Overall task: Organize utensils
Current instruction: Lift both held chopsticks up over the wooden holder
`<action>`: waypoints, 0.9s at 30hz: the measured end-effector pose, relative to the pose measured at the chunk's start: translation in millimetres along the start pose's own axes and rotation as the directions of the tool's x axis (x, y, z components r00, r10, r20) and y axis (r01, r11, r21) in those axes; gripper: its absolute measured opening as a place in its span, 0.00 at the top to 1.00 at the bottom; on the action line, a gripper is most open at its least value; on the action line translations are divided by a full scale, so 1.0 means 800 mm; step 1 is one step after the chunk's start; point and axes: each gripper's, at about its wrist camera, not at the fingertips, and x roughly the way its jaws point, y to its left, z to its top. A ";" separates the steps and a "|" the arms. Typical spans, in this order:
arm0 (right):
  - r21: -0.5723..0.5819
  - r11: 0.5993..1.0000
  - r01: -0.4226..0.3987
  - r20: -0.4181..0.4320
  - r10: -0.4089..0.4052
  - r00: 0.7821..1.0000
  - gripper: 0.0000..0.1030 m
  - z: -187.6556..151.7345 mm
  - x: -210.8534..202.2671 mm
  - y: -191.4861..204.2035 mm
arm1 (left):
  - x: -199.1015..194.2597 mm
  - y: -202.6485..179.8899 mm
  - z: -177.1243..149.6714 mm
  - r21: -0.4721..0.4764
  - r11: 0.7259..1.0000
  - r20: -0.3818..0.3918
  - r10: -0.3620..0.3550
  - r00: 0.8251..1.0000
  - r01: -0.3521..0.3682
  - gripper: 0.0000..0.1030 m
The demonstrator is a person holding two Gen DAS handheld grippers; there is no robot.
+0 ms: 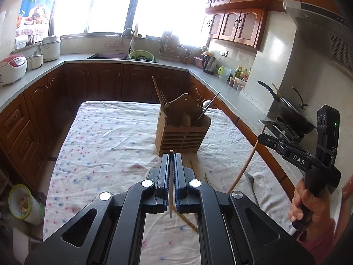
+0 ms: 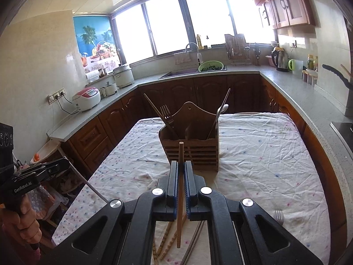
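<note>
Wooden and slotted, the utensil holder [image 2: 190, 142] stood on the spotted tablecloth [image 2: 260, 154] in the middle of the table, directly ahead of both your grippers. Your left gripper [image 1: 171, 154] was clamped on a thin metal chopstick [image 1: 171, 187], whose tip poked out just past the fingertips while its tail ran back between the blue pads. Your right gripper [image 2: 181, 163] was pinched on a wooden chopstick [image 2: 180, 190], which rose well beyond the fingers and pointed at the holder's front wall. Both grippers hung above the cloth, short of the holder and not touching it. Inside the holder, a fork [image 2: 166, 113] and a wooden stick leaned left, and a spoon [image 2: 221, 110] with a dark chopstick leaned right. On the cloth beneath your right gripper lay more bamboo chopsticks [image 2: 167, 240], a metal pair beside them, and a loose fork [image 2: 278, 216] off to the right. Your right hand [image 1: 308, 205] gripped its handle at the edge of the left view.
</note>
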 end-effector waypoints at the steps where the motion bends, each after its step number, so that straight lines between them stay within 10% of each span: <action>1: -0.005 1.000 0.005 0.006 -0.005 1.000 0.95 0.001 -0.001 0.001 | 0.000 0.000 0.002 -0.002 1.000 0.006 -0.003 1.000 0.003 0.97; 27: 0.129 0.991 0.041 0.252 -0.073 0.965 0.95 0.139 0.018 -0.054 | 0.062 -0.002 0.177 -0.040 0.999 0.221 -0.011 0.975 0.020 0.97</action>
